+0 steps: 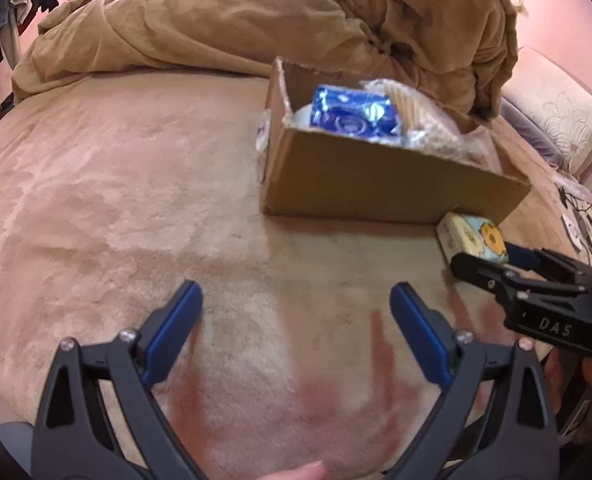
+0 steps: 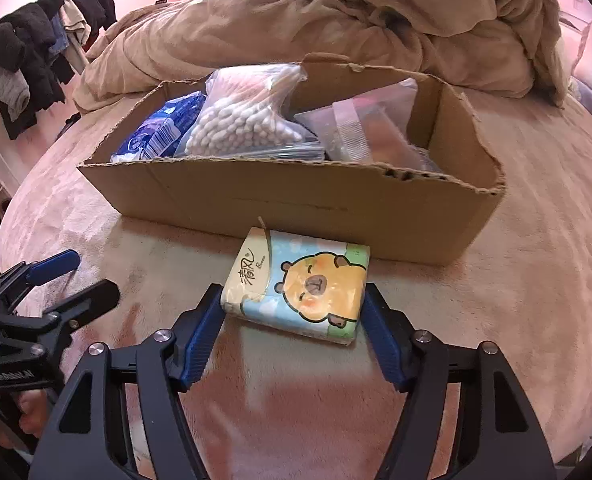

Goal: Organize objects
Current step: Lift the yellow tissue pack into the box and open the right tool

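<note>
A tissue pack point(image 2: 299, 286) with a cartoon bear lies on the beige bed cover, just in front of a cardboard box point(image 2: 296, 204). My right gripper point(image 2: 292, 304) has its two blue pads against the pack's left and right sides, shut on it. In the left wrist view the pack point(image 1: 471, 238) lies at the box's near right corner with the right gripper point(image 1: 491, 268) on it. The box point(image 1: 375, 188) holds a blue packet point(image 1: 351, 110), a bag of cotton swabs point(image 2: 244, 120) and a clear zip bag point(image 2: 359, 128). My left gripper point(image 1: 296, 308) is open and empty over the cover.
A rumpled tan duvet point(image 1: 256, 16) is heaped behind the box. Dark clothes point(image 2: 36, 60) hang on a rack at the far left. A cushioned headboard or seat point(image 1: 555, 112) and cables point(image 1: 579, 208) sit at the right.
</note>
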`<control>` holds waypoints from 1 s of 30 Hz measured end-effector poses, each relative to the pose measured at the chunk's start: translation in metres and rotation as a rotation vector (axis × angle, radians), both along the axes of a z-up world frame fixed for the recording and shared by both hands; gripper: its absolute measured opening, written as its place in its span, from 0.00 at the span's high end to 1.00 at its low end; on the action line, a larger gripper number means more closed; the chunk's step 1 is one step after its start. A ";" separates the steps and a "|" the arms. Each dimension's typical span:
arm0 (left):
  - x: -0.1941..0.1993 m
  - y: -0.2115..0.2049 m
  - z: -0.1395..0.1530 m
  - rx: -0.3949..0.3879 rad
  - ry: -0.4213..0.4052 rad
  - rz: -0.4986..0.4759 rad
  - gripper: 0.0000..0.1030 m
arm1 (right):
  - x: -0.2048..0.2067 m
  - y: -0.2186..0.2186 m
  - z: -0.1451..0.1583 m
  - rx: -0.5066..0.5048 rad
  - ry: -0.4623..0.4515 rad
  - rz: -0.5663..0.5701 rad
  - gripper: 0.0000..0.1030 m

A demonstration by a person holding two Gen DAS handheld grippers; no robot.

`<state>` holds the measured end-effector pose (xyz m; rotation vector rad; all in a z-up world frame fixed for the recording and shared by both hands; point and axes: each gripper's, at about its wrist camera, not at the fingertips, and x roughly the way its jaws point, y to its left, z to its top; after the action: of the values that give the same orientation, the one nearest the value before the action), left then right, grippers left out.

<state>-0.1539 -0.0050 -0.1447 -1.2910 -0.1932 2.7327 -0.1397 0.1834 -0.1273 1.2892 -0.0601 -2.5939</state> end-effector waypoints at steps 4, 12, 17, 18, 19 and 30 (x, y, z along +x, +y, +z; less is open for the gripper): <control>0.010 0.006 0.015 -0.003 0.018 -0.009 0.07 | 0.014 0.006 0.011 -0.006 0.020 -0.002 0.31; 0.042 0.020 0.052 -0.011 0.068 -0.048 0.07 | 0.045 0.015 0.043 -0.006 0.062 0.003 0.31; 0.054 0.022 0.079 -0.038 0.106 -0.035 0.07 | 0.065 0.020 0.073 -0.003 0.117 0.009 0.31; 0.056 0.022 0.084 -0.040 0.114 -0.033 0.07 | 0.068 0.020 0.078 0.003 0.127 0.009 0.31; 0.059 0.021 0.089 -0.039 0.123 -0.031 0.07 | 0.071 0.021 0.083 0.007 0.138 0.010 0.31; 0.065 0.021 0.147 -0.044 0.220 -0.015 0.07 | 0.085 0.033 0.139 0.023 0.242 0.012 0.31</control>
<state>-0.0893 0.0163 0.0026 -0.9859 -0.1030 2.8531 -0.0548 0.2167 0.0118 0.9698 0.0211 -2.7258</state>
